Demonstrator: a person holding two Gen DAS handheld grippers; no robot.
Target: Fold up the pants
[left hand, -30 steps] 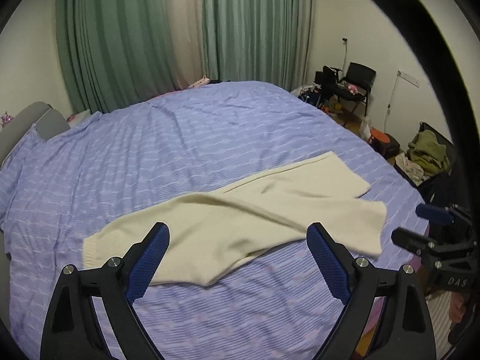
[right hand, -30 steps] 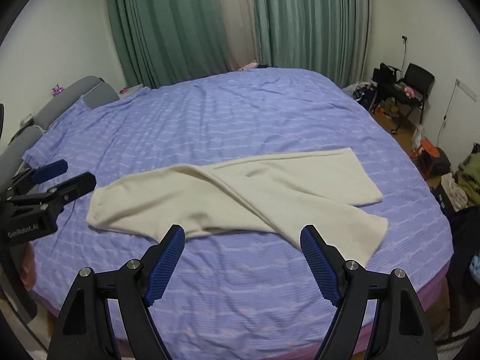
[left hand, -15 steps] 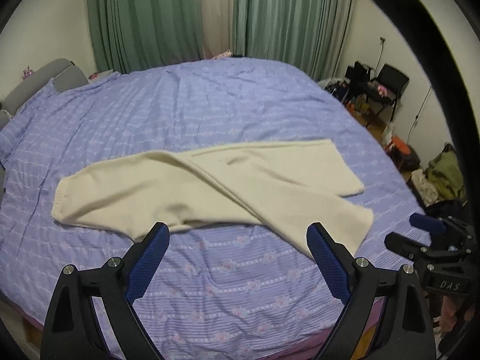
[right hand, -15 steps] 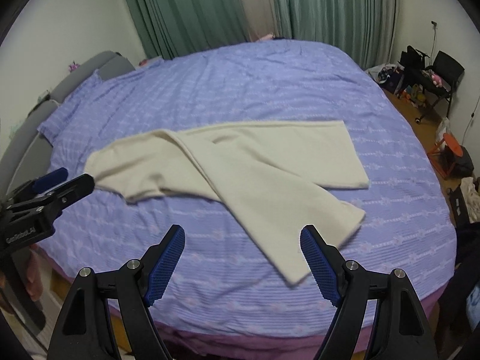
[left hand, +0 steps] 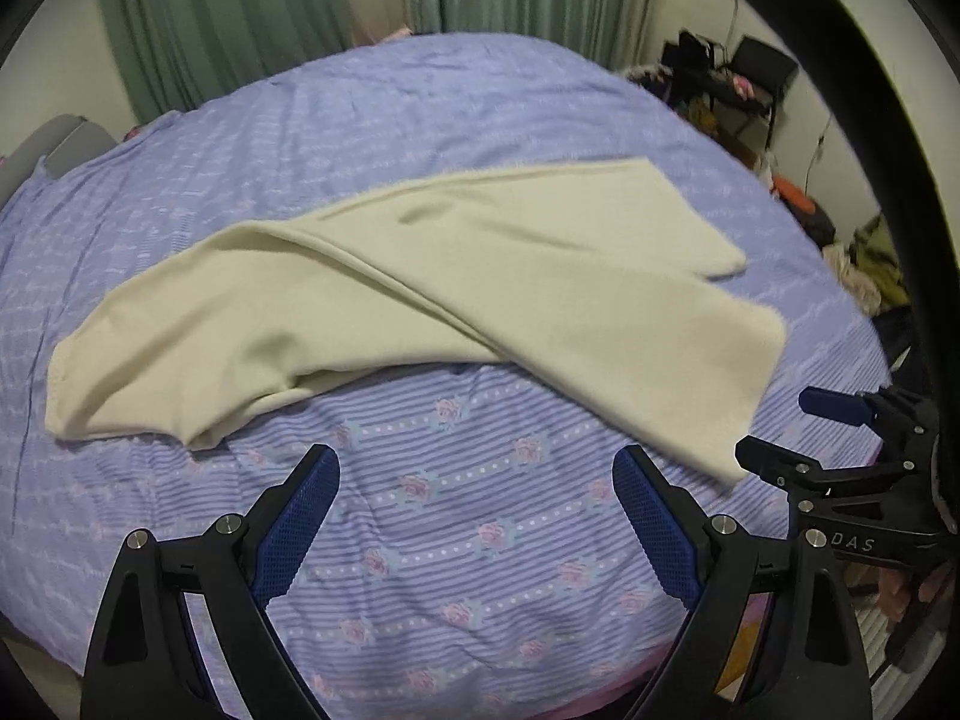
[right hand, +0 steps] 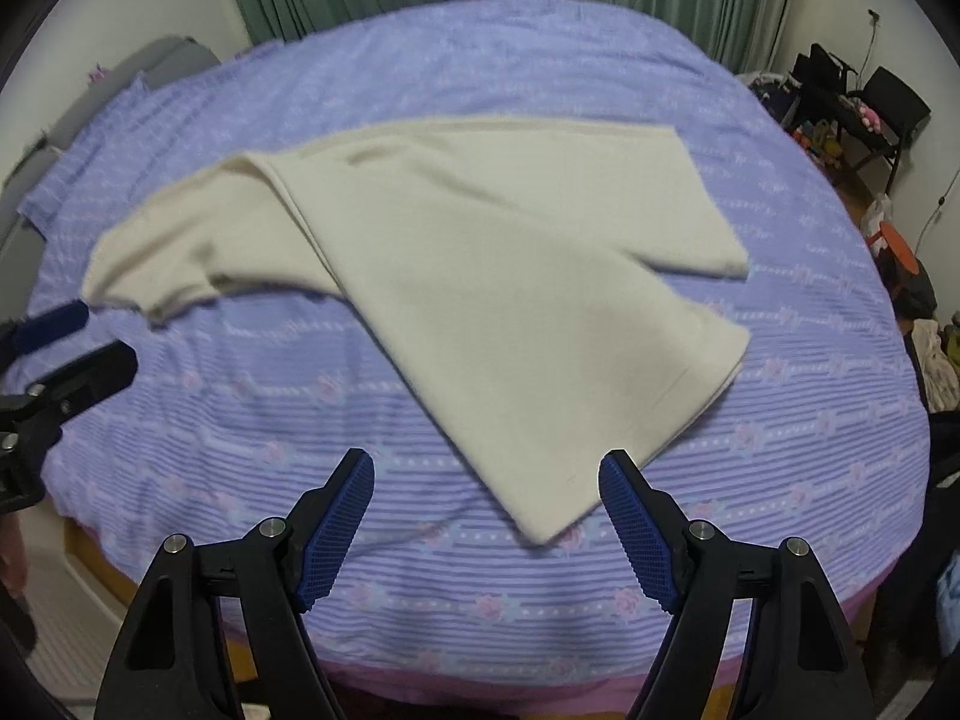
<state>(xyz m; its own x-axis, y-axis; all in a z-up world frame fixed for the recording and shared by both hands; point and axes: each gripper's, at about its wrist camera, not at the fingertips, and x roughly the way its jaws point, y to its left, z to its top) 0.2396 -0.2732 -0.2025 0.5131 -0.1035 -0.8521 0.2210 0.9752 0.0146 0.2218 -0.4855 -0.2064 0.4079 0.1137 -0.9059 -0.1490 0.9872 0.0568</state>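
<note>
Cream pants (left hand: 420,294): 1, legs crossed, on purple bed (left hand: 480,540); 2 tools (left hand: 476,477) (right hand: 486,480) spread, empty.

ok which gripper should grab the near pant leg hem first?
Right, probably. The right gripper hangs open right in front of the hem corner of the cream pants. The left gripper, also open, faces bare bedsheet; it suits the waistband end.

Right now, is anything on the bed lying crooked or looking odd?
Yes. The cream pants lie unevenly on the purple bedsheet: the two legs spread apart toward the right, and the nearer leg slants diagonally toward the bed's near edge. Nothing looks spilled or damaged.
</note>
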